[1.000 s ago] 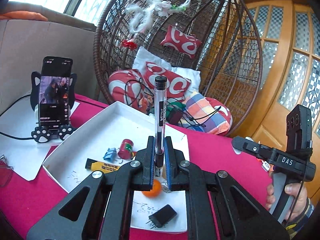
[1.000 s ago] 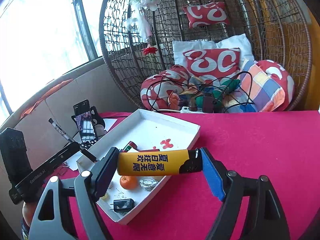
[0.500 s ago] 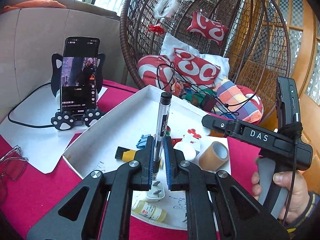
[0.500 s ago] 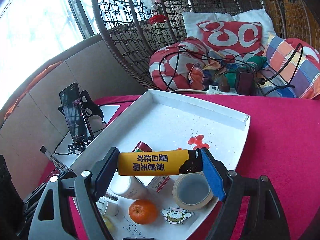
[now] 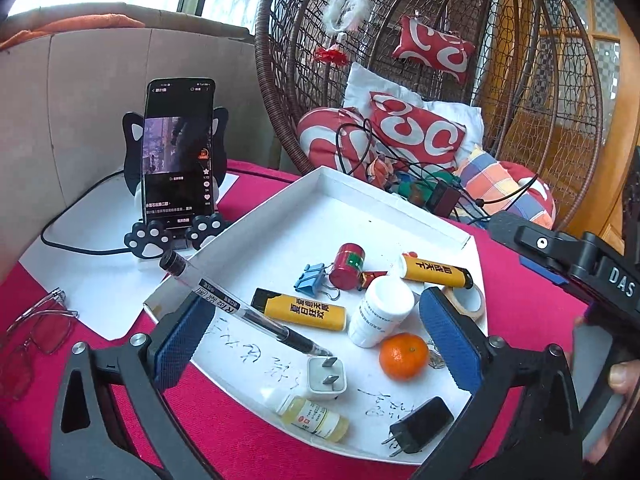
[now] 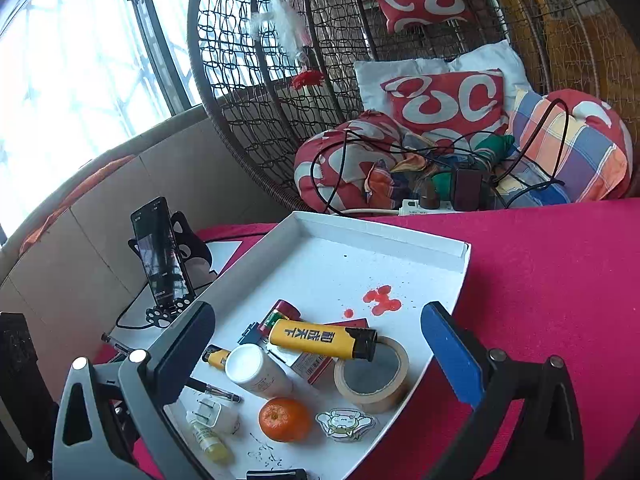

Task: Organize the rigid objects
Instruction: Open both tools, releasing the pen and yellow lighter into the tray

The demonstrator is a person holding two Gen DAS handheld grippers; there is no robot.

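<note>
A white tray (image 5: 280, 240) on the red table holds several small items. My left gripper (image 5: 320, 332) is open above its near edge. A clear black-ink pen (image 5: 240, 312) lies in the tray, its capped end leaning over the left rim beside my left finger. My right gripper (image 6: 320, 356) is open above the tray (image 6: 400, 256). A yellow lighter (image 6: 320, 338) lies free on a tape roll (image 6: 374, 376); it also shows in the left wrist view (image 5: 436, 272). A second yellow lighter (image 5: 300, 314), white bottle (image 5: 380, 310), orange (image 5: 404, 356), red can (image 5: 347, 266) and blue clip (image 5: 310, 276) lie there too.
A phone on a cat-shaped stand (image 5: 176, 160) stands left of the tray on white paper. Glasses (image 5: 32, 332) lie at the near left. A white plug (image 5: 326, 376), small yellow bottle (image 5: 316, 416) and black charger (image 5: 420, 428) lie near the tray's front. A wicker chair with cushions (image 5: 420, 128) stands behind.
Both grippers have opened. The pen dropped from my left gripper into the tray. The yellow lighter left my right gripper and now rests on the tape roll.
</note>
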